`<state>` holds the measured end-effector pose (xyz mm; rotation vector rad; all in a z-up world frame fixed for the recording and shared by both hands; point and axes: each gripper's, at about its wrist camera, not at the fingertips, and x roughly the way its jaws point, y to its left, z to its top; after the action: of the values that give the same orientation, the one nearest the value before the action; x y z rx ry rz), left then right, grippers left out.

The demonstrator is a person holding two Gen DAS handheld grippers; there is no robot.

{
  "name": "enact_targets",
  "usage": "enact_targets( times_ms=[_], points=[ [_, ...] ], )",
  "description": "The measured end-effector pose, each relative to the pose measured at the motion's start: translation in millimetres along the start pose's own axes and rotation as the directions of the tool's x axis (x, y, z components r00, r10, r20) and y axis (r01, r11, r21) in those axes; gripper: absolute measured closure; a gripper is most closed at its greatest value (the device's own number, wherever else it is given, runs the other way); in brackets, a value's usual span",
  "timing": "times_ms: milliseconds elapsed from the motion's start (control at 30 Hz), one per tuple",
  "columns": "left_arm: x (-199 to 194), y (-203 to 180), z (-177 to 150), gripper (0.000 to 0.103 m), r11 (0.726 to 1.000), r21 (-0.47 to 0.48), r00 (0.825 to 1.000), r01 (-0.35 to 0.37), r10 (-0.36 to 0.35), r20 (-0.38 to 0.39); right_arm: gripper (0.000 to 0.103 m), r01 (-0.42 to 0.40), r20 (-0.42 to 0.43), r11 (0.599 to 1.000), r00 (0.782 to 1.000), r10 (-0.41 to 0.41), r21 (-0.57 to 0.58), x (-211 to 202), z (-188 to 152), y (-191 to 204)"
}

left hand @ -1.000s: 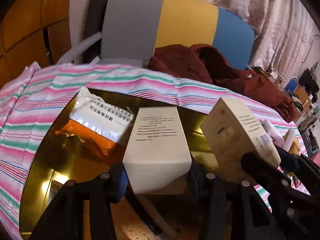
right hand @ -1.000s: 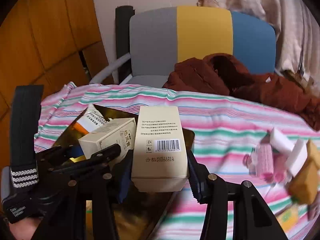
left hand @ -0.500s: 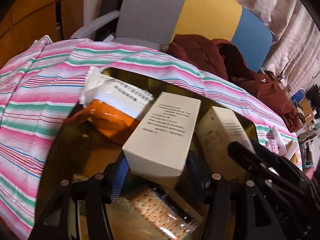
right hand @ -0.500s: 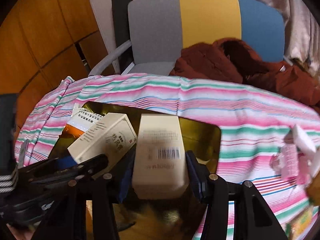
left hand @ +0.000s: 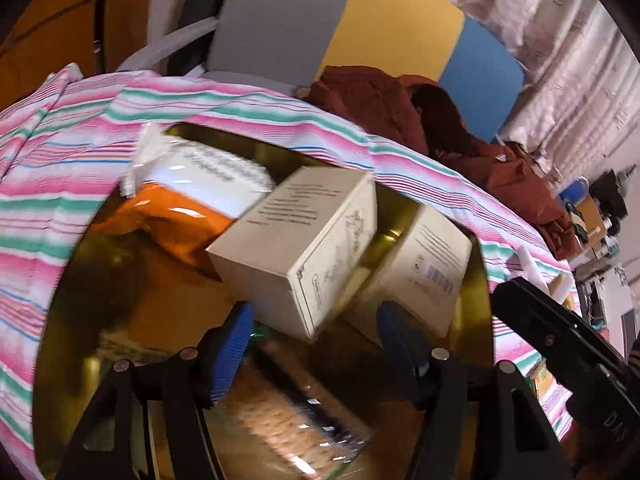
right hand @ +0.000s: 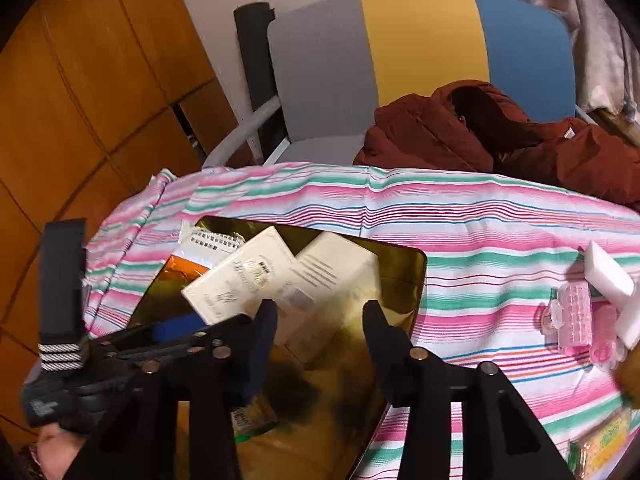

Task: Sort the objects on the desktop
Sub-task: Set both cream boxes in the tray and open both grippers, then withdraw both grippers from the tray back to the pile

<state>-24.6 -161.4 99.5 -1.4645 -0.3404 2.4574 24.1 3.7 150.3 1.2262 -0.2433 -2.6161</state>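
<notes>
A gold tray (left hand: 478,280) (right hand: 404,268) lies on the striped cloth. Two cream boxes lie in it: one tilted (left hand: 296,248) (right hand: 240,280), resting on an orange-and-white packet (left hand: 188,204) (right hand: 188,268), the other (left hand: 416,268) (right hand: 336,280) beside it to the right. My left gripper (left hand: 314,340) is open just behind the tilted box, no longer holding it. My right gripper (right hand: 318,328) is open just behind the second box. A clear cracker pack (left hand: 296,412) lies in the tray under my left gripper.
White foam blocks (right hand: 608,276) and pink clips (right hand: 572,312) lie on the cloth (right hand: 480,216) to the right of the tray. A chair (right hand: 420,48) with a dark red jacket (right hand: 500,132) stands behind the table. A wooden cabinet (right hand: 80,80) is at the left.
Both grippers lowered their cream boxes into the gold tray and opened. The left box has tipped over onto the orange packet; the right box lies beside it.
</notes>
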Motion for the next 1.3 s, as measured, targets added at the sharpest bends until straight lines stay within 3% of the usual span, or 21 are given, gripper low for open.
enact_targets(
  times_ms=[133, 267, 367, 533, 700, 967, 1100, 1300],
  points=[
    [-1, -19, -5, 0.04, 0.996, 0.09, 1.0, 0.019, -0.02, 0.011, 0.062, 0.01, -0.018, 1.0, 1.0, -0.01, -0.013, 1, -2, -1],
    [-13, -4, -2, 0.04, 0.999, 0.018, 0.998, 0.034, -0.035, 0.047, 0.062, 0.021, -0.024, 1.0, 0.999, -0.021, -0.019, -2, -4, -6],
    [-19, 8, 4, 0.04, 1.0, -0.023, 0.996, -0.013, 0.015, 0.091, 0.062, 0.04, -0.047, 0.998, 0.998, -0.042, -0.043, 4, -2, -5],
    [-34, 20, 5, 0.04, 0.997, -0.074, 0.989, -0.007, 0.017, 0.148, 0.061, 0.06, -0.114, 0.995, 0.991, -0.069, -0.08, 25, 6, -1],
    [-44, 22, 1, 0.04, 0.997, -0.072, 0.981, -0.038, 0.051, 0.19, 0.058, 0.019, -0.153, 0.998, 0.988, -0.029, -0.067, 47, 15, 5],
    [-51, 27, -14, 0.039, 0.996, -0.093, 0.981, -0.016, 0.034, 0.188, 0.052, -0.073, -0.17, 0.996, 0.984, 0.062, -0.06, 74, 30, 11],
    [-49, 22, -21, 0.039, 0.996, -0.081, 0.983, -0.022, 0.036, 0.178, 0.052, -0.109, -0.097, 0.994, 0.99, 0.107, -0.018, 50, 20, 4],
    [-50, -14, -33, 0.039, 1.0, -0.01, 0.981, -0.015, 0.016, 0.194, 0.05, -0.117, 0.032, 0.992, 0.993, 0.115, 0.043, -7, -21, -25]
  ],
)
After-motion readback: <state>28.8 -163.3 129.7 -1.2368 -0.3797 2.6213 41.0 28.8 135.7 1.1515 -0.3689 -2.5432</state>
